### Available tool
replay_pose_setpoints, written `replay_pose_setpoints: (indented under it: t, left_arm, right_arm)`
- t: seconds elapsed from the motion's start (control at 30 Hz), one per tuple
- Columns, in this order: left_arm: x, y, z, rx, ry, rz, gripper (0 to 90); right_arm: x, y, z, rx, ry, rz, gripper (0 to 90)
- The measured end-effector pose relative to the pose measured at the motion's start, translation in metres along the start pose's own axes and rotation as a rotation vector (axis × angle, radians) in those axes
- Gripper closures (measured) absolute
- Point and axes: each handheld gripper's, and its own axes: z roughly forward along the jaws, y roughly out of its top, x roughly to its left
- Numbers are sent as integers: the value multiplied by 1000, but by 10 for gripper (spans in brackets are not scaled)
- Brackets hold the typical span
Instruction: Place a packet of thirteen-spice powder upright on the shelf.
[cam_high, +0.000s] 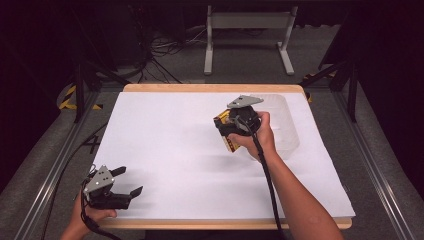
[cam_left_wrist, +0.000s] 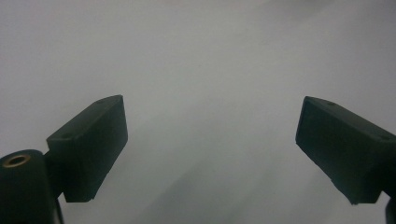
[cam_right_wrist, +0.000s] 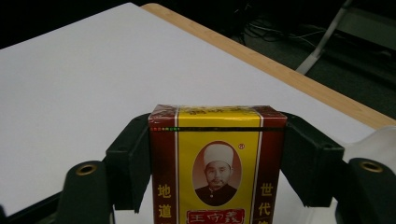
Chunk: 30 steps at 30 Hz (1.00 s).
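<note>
white tabletop (cam_high: 165, 150), dark room | right gripper (cam_right_wrist: 217, 158) fingers clamp box (cam_right_wrist: 217, 163) by its sides, light stiff carton, glossy so maybe slippy | left gripper (cam_high: 122, 182) fingers wide, empty

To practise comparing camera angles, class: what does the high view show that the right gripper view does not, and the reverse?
High view alone: the left hand-held gripper, jaws open, near the table's front left corner, and a clear plastic tub beside the right hand. Right gripper view alone: the red and yellow box's printed front, with a portrait and yellow characters, squeezed between both jaws. Both: the box, the right hand-held gripper holding it, the white sheet and the wooden table edge.
</note>
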Motion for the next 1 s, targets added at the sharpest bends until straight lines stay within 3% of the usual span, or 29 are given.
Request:
replay_pose_setpoints:
  t: [0.53,1.0]
  left_arm:
    - [1,-1,0,5,-5,7,99]
    - [1,-1,-1,5,-4,7,99]
  right_arm:
    - [-39,-4,-2,-49,-90,65,324]
    - [-61,-18,-13,-28,-161,95,324]
